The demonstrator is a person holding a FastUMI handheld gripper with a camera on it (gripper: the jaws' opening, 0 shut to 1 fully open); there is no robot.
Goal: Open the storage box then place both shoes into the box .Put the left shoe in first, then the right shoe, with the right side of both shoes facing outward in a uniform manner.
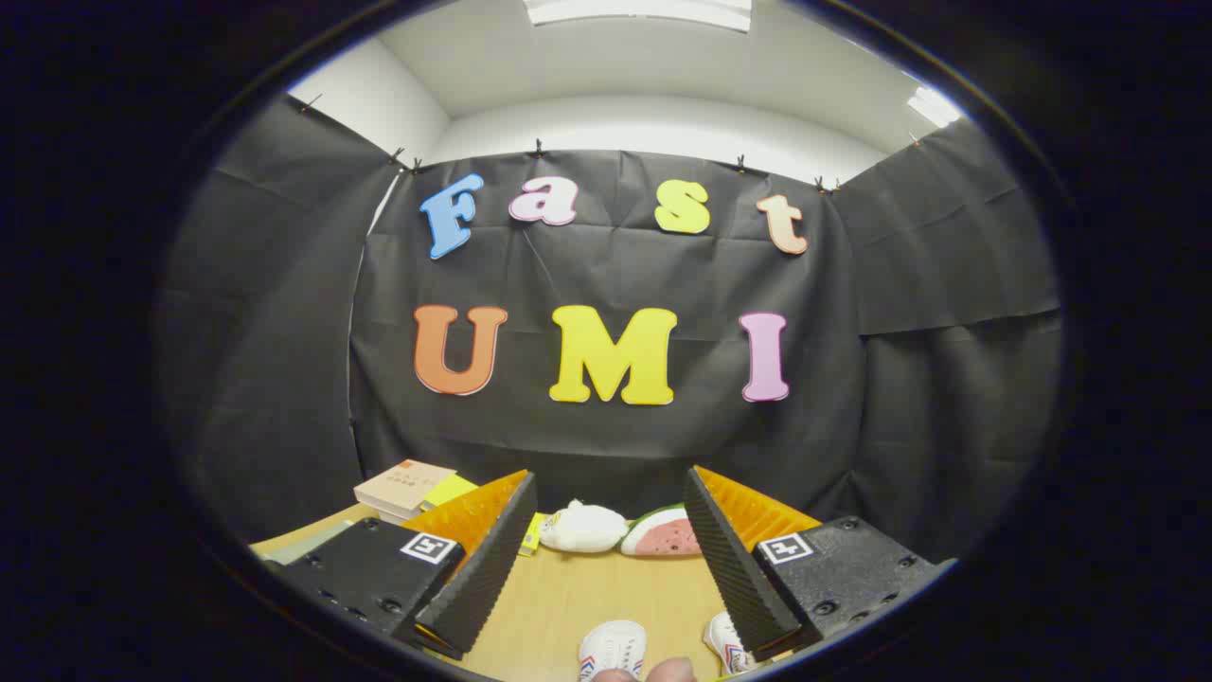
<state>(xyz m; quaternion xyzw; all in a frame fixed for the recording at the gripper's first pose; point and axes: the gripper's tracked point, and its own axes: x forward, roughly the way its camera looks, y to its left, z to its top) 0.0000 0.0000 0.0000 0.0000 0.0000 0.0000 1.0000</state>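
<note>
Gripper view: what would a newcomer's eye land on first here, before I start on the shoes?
The tool dominates: its two black ribbed fingers with orange backs stand wide open over the light wooden table, holding nothing. Between them, near the bottom, sit two small white shoes with red and blue trim. Beyond the fingertips, by the black cloth wall, lie a white plush toy and a watermelon-slice plush, with stacked books off left.

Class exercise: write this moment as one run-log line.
gripper: open, empty, above table | shoes: two white, on table beneath fingers | beyond: white plush, watermelon plush, books | box: unseen
</note>
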